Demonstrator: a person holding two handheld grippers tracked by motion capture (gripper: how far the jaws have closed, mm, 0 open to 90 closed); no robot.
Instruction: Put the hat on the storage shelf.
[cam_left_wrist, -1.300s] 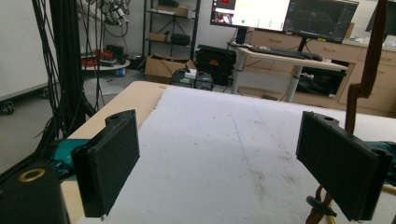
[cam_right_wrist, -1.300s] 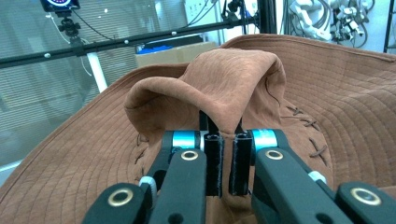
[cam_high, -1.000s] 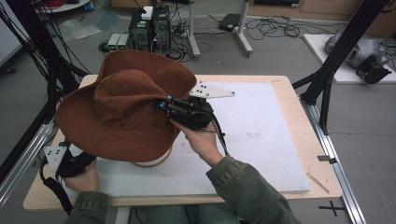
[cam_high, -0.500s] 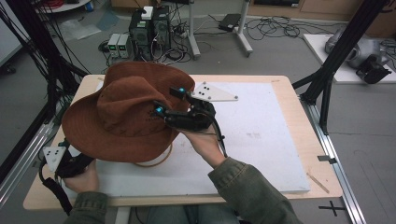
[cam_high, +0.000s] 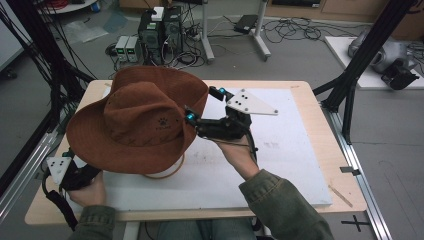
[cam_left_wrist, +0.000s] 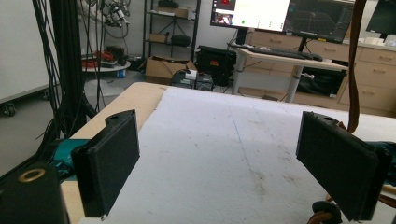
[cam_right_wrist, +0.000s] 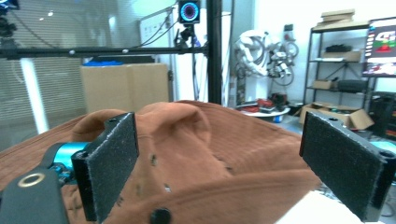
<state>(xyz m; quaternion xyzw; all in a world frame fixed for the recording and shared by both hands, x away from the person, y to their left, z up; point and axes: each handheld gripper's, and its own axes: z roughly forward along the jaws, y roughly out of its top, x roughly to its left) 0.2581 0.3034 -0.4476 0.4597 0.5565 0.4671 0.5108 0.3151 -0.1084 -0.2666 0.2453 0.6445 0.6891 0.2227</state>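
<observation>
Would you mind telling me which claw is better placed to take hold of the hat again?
The right claw: open, level with the brown hat's brim. The left claw sits low beneath it.

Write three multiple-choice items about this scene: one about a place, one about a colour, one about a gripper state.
1. Where is the hat?
A. on the left part of the table
B. on the floor
C. at the table's right edge

2. What colour is the hat?
A. black
B. brown
C. white

3. How is the right gripper?
A. shut on the hat
B. shut on nothing
C. open beside the hat

Answers: 1 A, the high view shows it over the left part of the table. 2 B, it is brown. 3 C, the right gripper view shows its jaws spread, nothing between them.
</observation>
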